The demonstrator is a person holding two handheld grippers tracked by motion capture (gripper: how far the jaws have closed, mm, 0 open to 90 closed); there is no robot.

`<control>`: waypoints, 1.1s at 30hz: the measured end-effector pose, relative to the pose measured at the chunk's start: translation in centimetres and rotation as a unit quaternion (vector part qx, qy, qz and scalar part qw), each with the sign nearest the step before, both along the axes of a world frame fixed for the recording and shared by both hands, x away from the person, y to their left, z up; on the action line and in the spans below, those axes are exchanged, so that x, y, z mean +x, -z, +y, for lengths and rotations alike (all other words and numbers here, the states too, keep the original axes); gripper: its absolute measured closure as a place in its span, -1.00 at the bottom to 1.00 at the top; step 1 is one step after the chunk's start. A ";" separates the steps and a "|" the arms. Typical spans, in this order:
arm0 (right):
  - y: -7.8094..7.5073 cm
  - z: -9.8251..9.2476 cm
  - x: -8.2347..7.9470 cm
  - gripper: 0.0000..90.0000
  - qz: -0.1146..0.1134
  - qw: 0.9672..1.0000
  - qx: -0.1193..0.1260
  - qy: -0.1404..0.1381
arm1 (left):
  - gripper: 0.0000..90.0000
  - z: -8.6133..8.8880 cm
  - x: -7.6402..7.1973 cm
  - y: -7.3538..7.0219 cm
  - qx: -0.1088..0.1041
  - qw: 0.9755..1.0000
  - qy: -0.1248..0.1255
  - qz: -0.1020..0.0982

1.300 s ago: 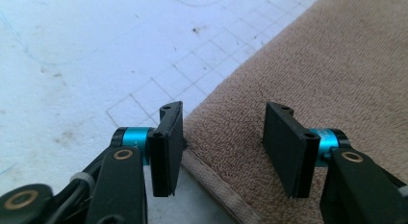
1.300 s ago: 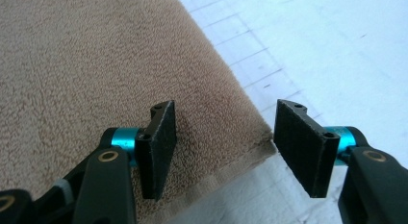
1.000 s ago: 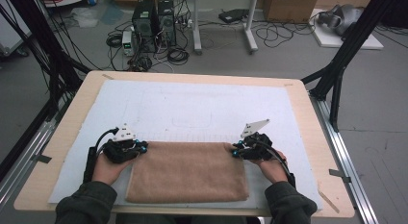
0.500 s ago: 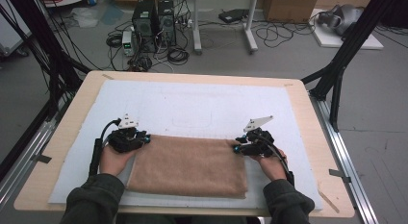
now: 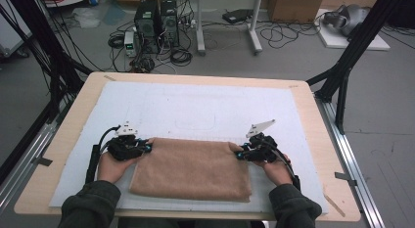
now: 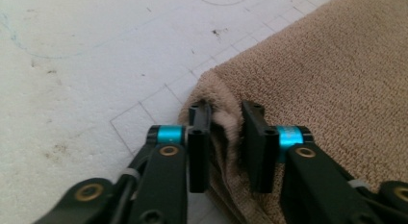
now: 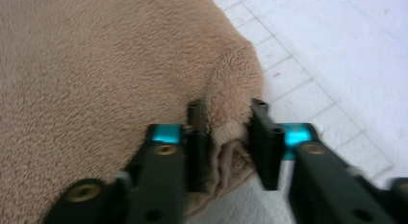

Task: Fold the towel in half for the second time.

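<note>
Left tongs [image 6: 226,144] and right tongs [image 7: 227,144], jaws just closing, each pinch a far corner of the folded tan towel [image 5: 191,168] lying on the bench's white mat [image 5: 205,108]: soft, light, floppy, layers may slip, so grip corners deep.

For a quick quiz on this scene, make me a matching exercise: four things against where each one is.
Things:
1. towel
2. left claw
3. right claw
4. computer towers

Places:
A. at the towel's far right corner
B. on the floor beyond the table
C. flat on the white mat
D. at the towel's far left corner

Pairs: 1-C, 2-D, 3-A, 4-B
</note>
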State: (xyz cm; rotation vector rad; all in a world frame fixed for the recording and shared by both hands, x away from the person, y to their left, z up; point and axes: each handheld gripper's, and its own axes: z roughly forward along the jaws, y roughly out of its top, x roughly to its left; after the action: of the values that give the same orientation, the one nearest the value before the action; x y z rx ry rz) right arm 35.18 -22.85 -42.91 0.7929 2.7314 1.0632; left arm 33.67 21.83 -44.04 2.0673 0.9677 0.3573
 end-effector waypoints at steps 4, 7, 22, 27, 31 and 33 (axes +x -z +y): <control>-0.6 0.3 -0.2 0.74 -0.022 1.000 -0.014 0.007 | 0.83 -0.6 -0.4 -0.5 0.015 0.999 -0.011 -0.026; -1.4 0.1 -0.1 0.75 -0.043 0.999 -0.009 0.023 | 0.84 -0.8 -0.2 -1.2 0.014 0.999 -0.019 -0.046; -7.9 -0.7 7.8 0.57 -0.106 0.991 0.010 0.086 | 0.68 -1.7 7.7 -8.0 -0.019 0.989 -0.096 -0.110; -6.0 -1.2 10.0 0.31 -0.071 0.991 0.018 0.114 | 0.34 -0.8 7.9 -7.6 -0.019 0.991 -0.099 -0.091; -5.0 -0.6 9.2 0.28 -0.069 0.992 0.018 0.101 | 0.32 -0.4 6.8 -6.4 -0.022 0.994 -0.081 -0.071; -4.7 -0.2 8.7 0.20 -0.065 0.993 0.018 0.096 | 0.29 -0.5 5.9 -5.8 -0.018 0.995 -0.068 -0.073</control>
State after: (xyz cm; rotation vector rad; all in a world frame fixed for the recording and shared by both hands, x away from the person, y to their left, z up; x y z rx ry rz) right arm 43.84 -23.09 -38.18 0.9349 2.4769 1.0851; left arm 39.56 21.31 -38.26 1.9186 1.0208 0.5494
